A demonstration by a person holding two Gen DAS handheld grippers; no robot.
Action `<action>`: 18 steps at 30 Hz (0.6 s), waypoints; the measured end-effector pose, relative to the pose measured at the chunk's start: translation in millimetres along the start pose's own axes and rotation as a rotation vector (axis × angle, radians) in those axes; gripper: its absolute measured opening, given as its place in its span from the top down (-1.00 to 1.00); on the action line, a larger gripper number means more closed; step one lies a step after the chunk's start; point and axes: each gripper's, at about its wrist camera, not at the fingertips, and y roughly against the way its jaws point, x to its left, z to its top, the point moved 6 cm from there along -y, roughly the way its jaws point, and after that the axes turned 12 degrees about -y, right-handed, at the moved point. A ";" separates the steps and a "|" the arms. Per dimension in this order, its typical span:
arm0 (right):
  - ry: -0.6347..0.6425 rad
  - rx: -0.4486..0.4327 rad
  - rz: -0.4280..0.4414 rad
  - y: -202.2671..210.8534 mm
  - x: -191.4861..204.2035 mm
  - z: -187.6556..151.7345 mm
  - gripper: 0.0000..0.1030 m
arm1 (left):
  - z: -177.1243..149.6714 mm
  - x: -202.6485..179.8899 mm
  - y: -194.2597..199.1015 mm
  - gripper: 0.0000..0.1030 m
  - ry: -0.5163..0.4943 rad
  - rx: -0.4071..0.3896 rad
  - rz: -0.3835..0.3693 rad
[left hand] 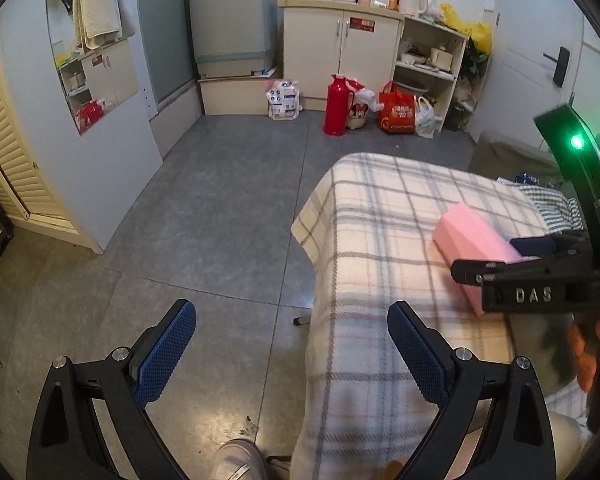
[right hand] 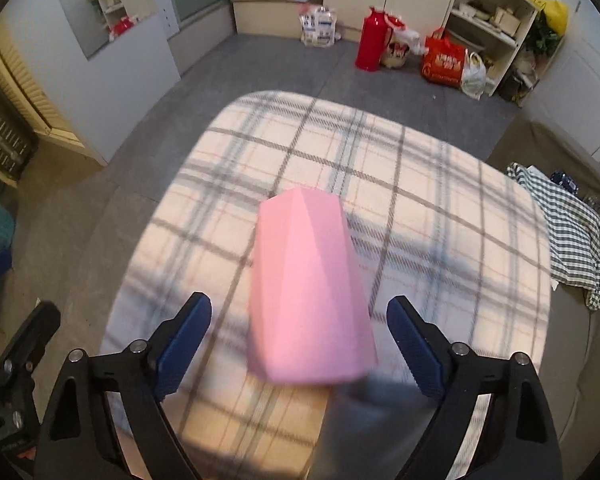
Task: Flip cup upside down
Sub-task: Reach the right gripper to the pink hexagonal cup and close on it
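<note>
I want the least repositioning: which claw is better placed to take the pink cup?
Right. The right claw is open with the pink cup between its fingers; the left claw hangs open beside the table's edge.

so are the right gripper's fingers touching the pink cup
Apart. The right wrist view shows plaid cloth between the pink cup and each open finger of the right hand-held gripper.
</note>
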 end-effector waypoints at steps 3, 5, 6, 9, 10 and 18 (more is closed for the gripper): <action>0.015 0.044 -0.016 -13.6 0.9 0.9 -0.50 | -3.6 -1.9 -4.9 -0.93 -0.020 0.012 0.009; 0.012 0.055 -0.037 -19.3 -1.0 1.4 -0.30 | -5.7 -1.4 -6.8 -0.93 -0.012 0.015 0.001; 0.012 0.063 -0.042 -20.6 -2.0 0.7 -0.23 | -5.3 -0.7 -7.7 -0.93 -0.006 0.018 -0.004; -0.018 0.031 -0.015 -8.7 -4.8 3.5 -0.23 | -4.3 1.0 -1.6 -0.93 0.000 0.020 -0.007; -0.029 0.016 -0.009 -1.3 -5.5 5.1 -0.22 | -3.1 1.7 3.4 -0.93 0.000 0.014 -0.004; -0.063 -0.147 0.031 128.9 -4.1 3.1 -0.22 | 15.3 2.2 84.4 -0.93 0.013 -0.088 -0.009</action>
